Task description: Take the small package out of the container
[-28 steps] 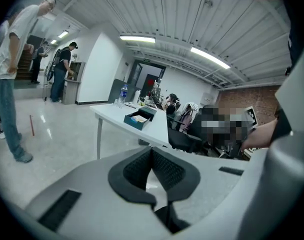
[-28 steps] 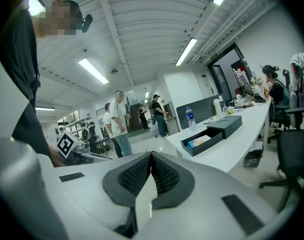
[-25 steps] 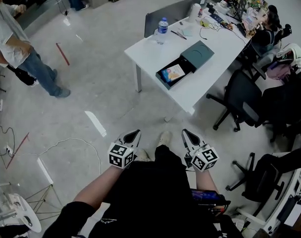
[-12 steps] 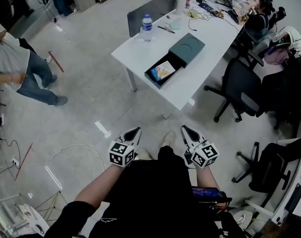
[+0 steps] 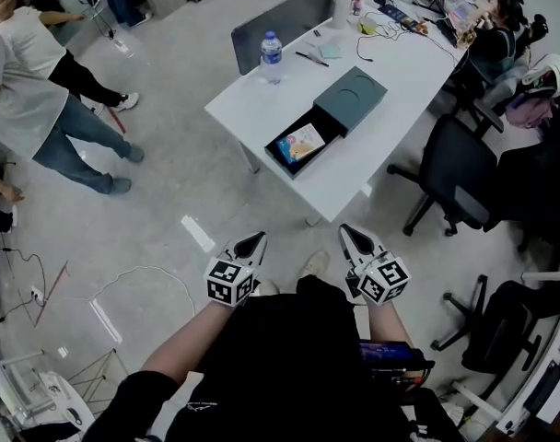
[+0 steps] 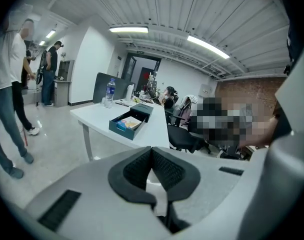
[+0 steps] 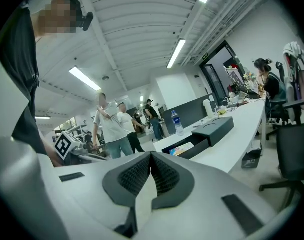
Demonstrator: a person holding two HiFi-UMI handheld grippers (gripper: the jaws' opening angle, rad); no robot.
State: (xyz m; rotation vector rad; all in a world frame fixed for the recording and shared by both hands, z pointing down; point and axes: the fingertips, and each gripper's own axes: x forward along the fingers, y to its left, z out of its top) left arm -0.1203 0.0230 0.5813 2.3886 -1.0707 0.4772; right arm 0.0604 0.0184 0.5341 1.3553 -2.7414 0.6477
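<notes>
Both grippers sit low in front of the person's body, the left gripper (image 5: 252,239) and the right gripper (image 5: 346,232), each with its jaws pressed together and nothing between them. Floor (image 5: 215,201) lies between them and the table (image 5: 252,99), which stands well apart ahead. On the table the container (image 5: 314,156) lies open, a dark box drawn out of its sleeve (image 5: 351,98), which touches its far end. The package (image 5: 301,141), light with a colourful print, rests flat inside the container. A bottle (image 5: 270,53) stands near the table's far corner, apart from the container. By my reading, the task is at the approach: no grip is made and the package is out of reach. The next move calls for closing the gap to the table, then spreading one gripper's jaws. They must then come down over the package's edges without knocking the container's walls.
</notes>
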